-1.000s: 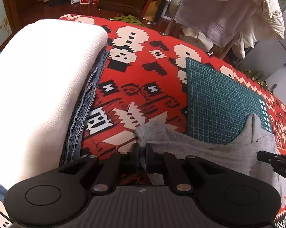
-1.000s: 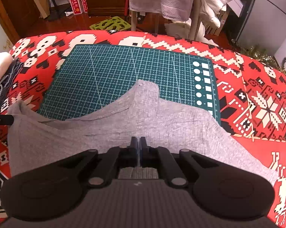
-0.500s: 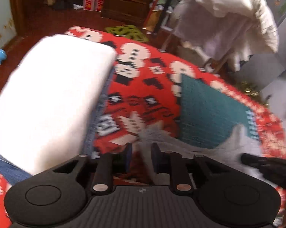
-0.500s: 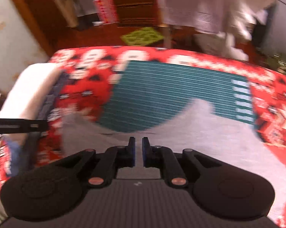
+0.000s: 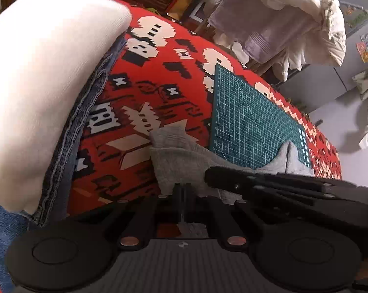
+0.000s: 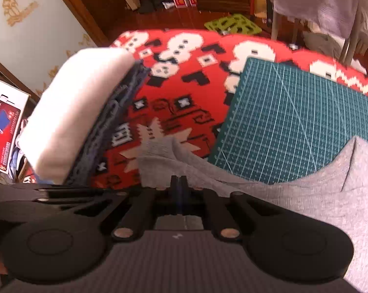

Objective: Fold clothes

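Now, garment: grey knit top [image 6: 293, 195] lies half on the cutting mat [image 6: 306, 122], long axis running rightward.
Left gripper [image 5: 182, 190]: jaws together, pinching its left corner.
Right gripper [image 6: 179, 183]: likewise clamped, just beside.

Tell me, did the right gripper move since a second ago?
Yes. The right gripper swung left: the green cutting mat now sits to its right, and the white folded stack shows.
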A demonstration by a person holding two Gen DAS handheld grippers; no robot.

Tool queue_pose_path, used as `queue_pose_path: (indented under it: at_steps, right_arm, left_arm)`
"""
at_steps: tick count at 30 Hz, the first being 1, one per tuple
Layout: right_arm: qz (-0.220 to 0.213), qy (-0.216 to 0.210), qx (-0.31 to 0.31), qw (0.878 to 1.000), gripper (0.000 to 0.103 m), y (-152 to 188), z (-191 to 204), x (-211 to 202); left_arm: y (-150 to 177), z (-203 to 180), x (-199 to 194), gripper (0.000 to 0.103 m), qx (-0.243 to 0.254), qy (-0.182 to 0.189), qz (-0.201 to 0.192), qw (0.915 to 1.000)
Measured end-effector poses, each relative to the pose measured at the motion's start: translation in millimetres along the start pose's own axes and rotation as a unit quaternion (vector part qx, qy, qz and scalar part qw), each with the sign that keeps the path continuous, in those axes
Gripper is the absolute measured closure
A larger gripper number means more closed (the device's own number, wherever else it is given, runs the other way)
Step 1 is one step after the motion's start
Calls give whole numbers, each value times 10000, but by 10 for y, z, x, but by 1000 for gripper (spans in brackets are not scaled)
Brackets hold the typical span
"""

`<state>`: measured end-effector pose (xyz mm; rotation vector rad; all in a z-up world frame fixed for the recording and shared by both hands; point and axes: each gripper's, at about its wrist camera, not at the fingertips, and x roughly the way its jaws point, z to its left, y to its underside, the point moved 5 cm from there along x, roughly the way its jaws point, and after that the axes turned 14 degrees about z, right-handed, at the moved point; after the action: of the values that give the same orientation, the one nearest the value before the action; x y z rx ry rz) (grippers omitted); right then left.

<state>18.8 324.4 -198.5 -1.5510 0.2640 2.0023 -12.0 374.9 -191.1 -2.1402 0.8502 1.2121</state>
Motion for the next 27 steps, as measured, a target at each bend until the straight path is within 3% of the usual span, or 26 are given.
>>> queue_pose_path:
  at_steps: [7,14,20,27]
  right_arm:
    - [72,11,14,10000,103,-92,-105,148]
    - [78,-143,-141,9998,102,-17,23,-96]
    - [380,165,-344,9985,103,26,83,112]
    - [342,155,-474,9982,103,58,84,140]
  left_arm:
    - [16,42,16,101,-180,123,-32,9998]
    - [36,44,-203,102,-378,331,-149,9986]
    - [71,85,-245,102,-468,268,-86,9985]
    - [122,110,-238,102,-544,224,-3,9983]
